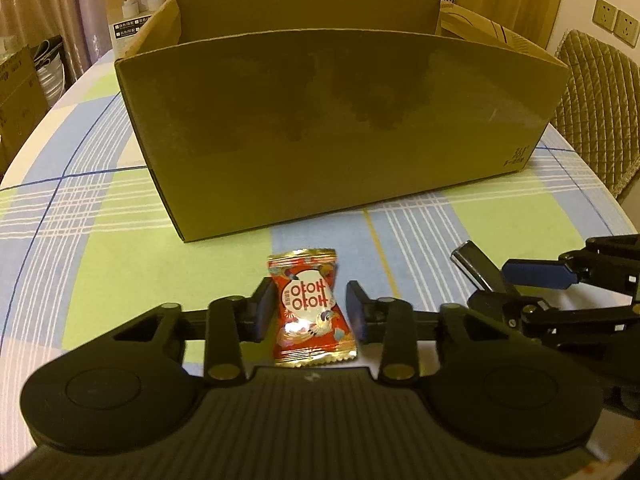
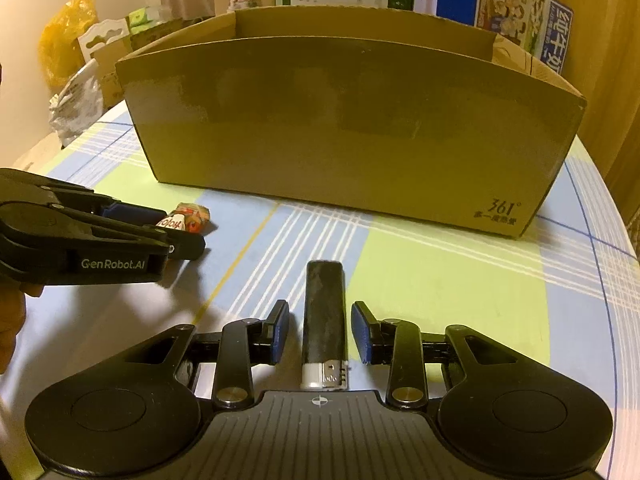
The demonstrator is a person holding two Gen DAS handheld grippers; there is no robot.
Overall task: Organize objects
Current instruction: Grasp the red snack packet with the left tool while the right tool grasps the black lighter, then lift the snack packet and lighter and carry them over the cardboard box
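Starting with the biggest thing, the table [image 1: 100,208] has a checked cloth of blue, green and white. On it stands a brown box [image 1: 340,128] with its top open. From these low views I cannot see inside, so I cannot tell if anything has been put in yet.

Two small things lie on the table in front of the box, so the tidying looks like it is near its start, with both pickups not yet done.

The left gripper [image 1: 311,308] sits low over the table. Its fingers [image 1: 264,308] are apart, one on each side of the candy [image 1: 310,312]. The left one is at the wrapper's edge, and there is a gap on the right, so the candy is not squeezed yet.

The right gripper [image 2: 320,330] is low too. Its fingers [image 2: 280,332] are apart, one on each side of the lighter [image 2: 324,320]. The lighter lies flat with its dark body pointing at the box and its metal end nearest the camera. There is a gap on both sides, so it is not held.

What is left, I think: close on each thing, lift it, and drop it in the box.
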